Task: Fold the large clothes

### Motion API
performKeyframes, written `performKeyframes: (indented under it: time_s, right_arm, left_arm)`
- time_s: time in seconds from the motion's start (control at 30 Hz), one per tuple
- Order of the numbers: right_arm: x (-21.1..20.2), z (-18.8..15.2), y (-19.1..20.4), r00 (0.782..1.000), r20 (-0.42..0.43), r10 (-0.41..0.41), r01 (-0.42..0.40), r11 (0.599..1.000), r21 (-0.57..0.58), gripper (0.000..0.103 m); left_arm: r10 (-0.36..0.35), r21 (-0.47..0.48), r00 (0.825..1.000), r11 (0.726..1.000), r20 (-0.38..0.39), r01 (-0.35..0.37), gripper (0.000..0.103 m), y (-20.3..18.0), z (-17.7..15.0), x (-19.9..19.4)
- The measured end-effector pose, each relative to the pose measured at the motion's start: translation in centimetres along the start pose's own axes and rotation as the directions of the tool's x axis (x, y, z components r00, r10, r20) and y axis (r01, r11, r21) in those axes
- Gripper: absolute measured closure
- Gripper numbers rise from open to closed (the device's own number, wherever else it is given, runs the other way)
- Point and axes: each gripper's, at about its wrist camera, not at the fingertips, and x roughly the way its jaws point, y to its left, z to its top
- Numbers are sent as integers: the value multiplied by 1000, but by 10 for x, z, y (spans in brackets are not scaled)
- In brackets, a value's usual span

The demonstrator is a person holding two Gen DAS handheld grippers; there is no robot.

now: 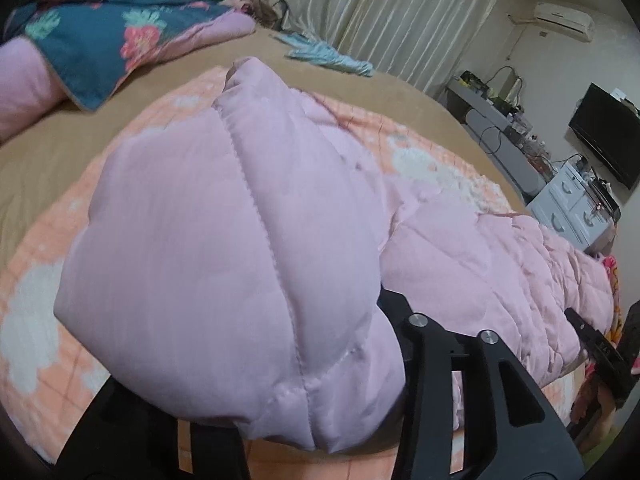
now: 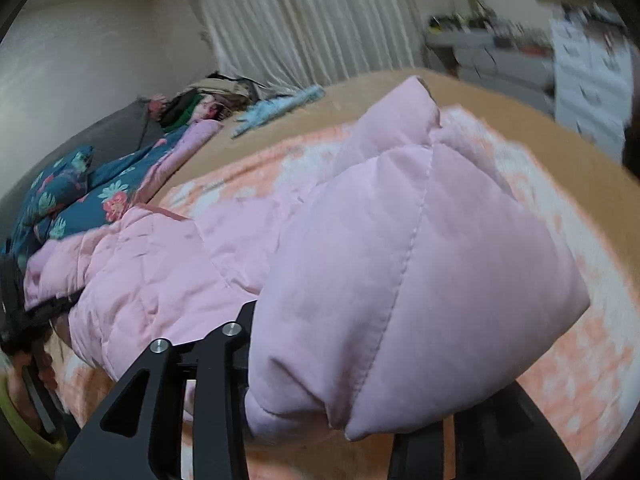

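Both my grippers, left [image 1: 320,420] and right [image 2: 320,412], pinch the jacket [image 1: 224,264]; its body trails toward 3 o'clock from left.

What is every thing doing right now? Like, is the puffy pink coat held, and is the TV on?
pink quilted coat: bunched between both grippers, its middle draped on the bed.
left gripper: closed on a coat end.
right gripper: closed on the other end.
orange blanket: spread flat under the coat.
floral quilt: rumpled at the far side.
curtains: drawn shut.
TV: dark screen.
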Motion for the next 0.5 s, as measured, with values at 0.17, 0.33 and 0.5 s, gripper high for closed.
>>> performKeyframes:
  time_s: [0.17,0.33,0.5]
  right_arm:
    - [8,-29,-28,998,-66,14,-4,989,150,36]
    - [-7,-49,-37,996,-89,-26,42,982,183,11]
    - [-39,-52,-23,988,-82,-131,140,983,115,7]
  left_arm:
    - [0,-23,1000,1000,-19,0,51,15,-22,3]
    - [34,-11,999,999,-15,-34,31,18,-36,-7]
    - [99,53,995,994,-17,-98,13,19,-45,-26]
